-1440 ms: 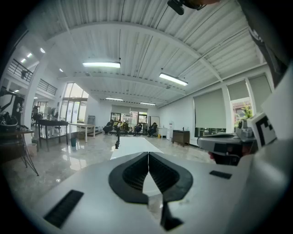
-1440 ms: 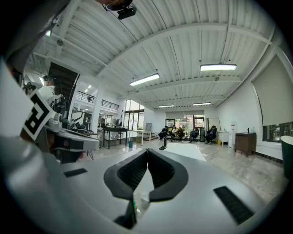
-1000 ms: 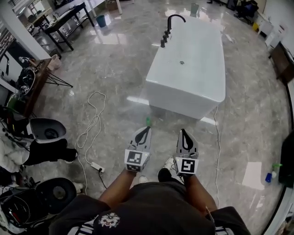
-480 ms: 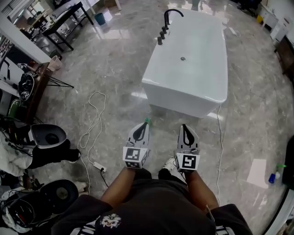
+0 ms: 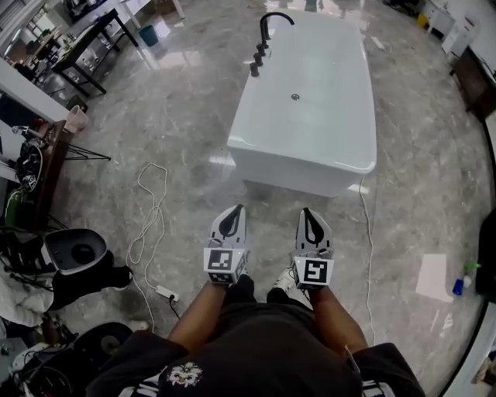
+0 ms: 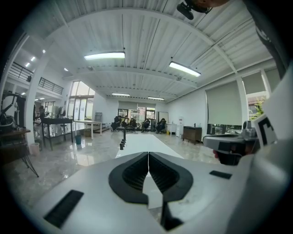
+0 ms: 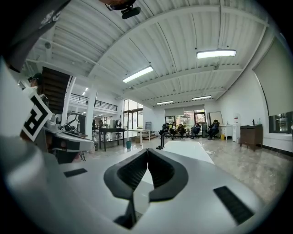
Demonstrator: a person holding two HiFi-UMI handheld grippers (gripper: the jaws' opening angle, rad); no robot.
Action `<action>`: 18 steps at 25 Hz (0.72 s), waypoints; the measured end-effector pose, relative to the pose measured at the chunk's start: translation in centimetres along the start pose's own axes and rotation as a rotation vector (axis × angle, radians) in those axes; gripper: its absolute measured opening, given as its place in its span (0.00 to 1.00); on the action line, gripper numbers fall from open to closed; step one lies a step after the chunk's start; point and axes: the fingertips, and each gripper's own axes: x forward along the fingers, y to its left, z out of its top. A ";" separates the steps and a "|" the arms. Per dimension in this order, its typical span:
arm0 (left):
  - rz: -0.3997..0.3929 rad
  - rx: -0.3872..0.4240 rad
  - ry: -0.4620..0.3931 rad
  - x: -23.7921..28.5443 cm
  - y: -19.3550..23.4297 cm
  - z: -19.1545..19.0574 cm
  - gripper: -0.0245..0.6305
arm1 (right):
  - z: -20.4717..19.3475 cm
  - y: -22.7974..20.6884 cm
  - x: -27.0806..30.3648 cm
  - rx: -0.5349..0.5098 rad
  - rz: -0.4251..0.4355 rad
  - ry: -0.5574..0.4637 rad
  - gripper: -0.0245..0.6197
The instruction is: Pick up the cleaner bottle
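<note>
Glossy marble floor [image 5: 182,116] (white bathtub [image 5: 310,116], power strip [image 5: 165,293] on it)

A lab hall: freestanding bathtub [image 5: 310,132] on marble floor [image 5: 178,124], workbench [image 5: 91,37] alongside.

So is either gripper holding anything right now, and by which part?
Nothing is held: the left gripper and the right gripper both have their jaws shut together, empty.

White rectangular freestanding bathtub [image 5: 310,108] on glossy grey marble floor [image 5: 178,116], curved black faucet [image 5: 265,23] at its far end. Thin white cable [image 5: 152,164] looped on the floor left of the tub, ending at a white power strip [image 5: 164,293]; white paper sheet [image 5: 434,277] flat on the floor at right.
</note>
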 end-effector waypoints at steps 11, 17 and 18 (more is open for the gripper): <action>-0.073 -0.003 -0.039 5.8 4.3 -3.6 0.05 | -5.9 0.8 5.9 -0.024 -0.069 0.048 0.06; -0.035 -0.005 -0.047 10.8 6.4 -12.7 0.05 | -16.5 -0.6 8.7 -0.028 -0.094 0.049 0.06; -0.025 -0.016 -0.047 11.7 6.8 -14.7 0.05 | -18.6 -0.8 9.3 -0.029 -0.094 0.048 0.06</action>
